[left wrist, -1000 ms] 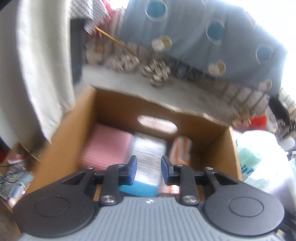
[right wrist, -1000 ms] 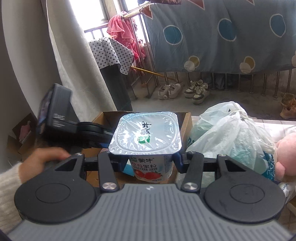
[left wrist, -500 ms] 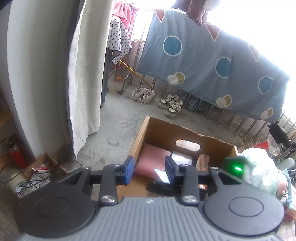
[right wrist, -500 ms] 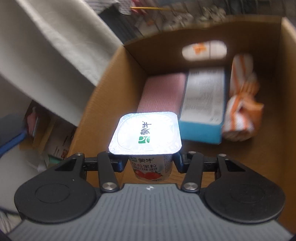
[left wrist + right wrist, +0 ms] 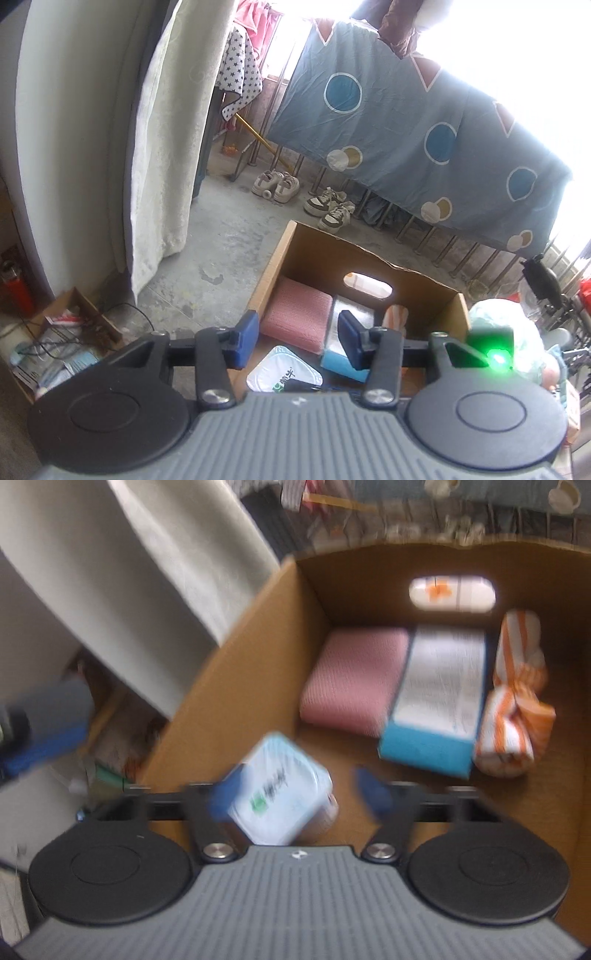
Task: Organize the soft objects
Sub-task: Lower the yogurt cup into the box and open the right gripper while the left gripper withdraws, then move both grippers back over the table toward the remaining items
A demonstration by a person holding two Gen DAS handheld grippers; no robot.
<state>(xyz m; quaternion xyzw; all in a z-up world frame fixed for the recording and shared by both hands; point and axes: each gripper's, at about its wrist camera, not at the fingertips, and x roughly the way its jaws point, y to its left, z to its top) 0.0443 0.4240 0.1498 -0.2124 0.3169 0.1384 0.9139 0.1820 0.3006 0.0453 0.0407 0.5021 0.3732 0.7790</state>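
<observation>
An open cardboard box (image 5: 273, 266) (image 5: 236, 686) holds a pink pad (image 5: 299, 314) (image 5: 354, 675), a blue-edged box (image 5: 341, 365) (image 5: 439, 698) and an orange-striped pack (image 5: 397, 317) (image 5: 513, 716) along its far wall. My right gripper (image 5: 300, 792) is low over the box's near left corner. Its jaws are closing around a foil-lidded yogurt cup (image 5: 280, 794) (image 5: 282, 373), which sits tilted between them. The right pad stands apart from the cup. My left gripper (image 5: 297, 343) hangs above and behind the box, its jaws opening with nothing between them.
A white curtain (image 5: 162, 147) hangs left of the box. Shoes (image 5: 332, 206) lie on the concrete floor under a hung blue sheet (image 5: 406, 122). A plastic bag (image 5: 517, 325) sits right of the box, and a small carton of clutter (image 5: 66, 343) at the left.
My left gripper drew back out of the box and its jaws widened. My right gripper came down into the box with the yogurt cup, which has tipped over between the fingers.
</observation>
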